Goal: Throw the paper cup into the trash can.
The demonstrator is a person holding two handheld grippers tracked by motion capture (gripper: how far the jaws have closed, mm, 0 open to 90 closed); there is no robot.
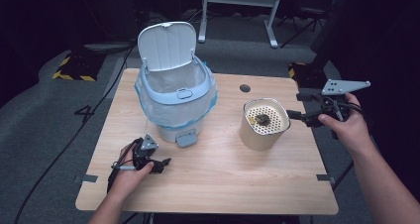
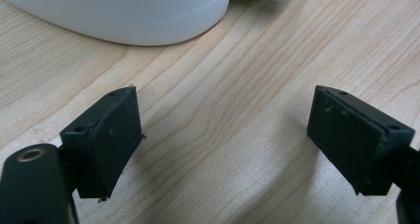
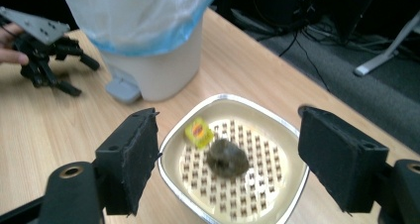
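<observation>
A cream canister [image 1: 257, 135] with a perforated insert stands right of centre on the wooden table [image 1: 218, 184]. A dark wet tea bag [image 3: 227, 157] with a yellow tag [image 3: 199, 132] lies on the insert. My right gripper [image 1: 299, 110] hovers at the canister's right side, open, with its jaws either side of the rim [image 3: 168, 179] and touching nothing. A white pedal bin [image 1: 173, 100], lid up and lined with a blue-edged bag, stands left of centre. Just in front of the bin, my left gripper [image 1: 161, 163] rests on the table, open and empty, facing the bin's base [image 2: 124, 11].
The bin's grey pedal [image 1: 186, 139] sticks out toward the front. A round cable hole [image 1: 244, 88] sits near the table's back edge. Bare wood lies between the bin and the canister and along the front. Desk legs and cables are on the floor behind.
</observation>
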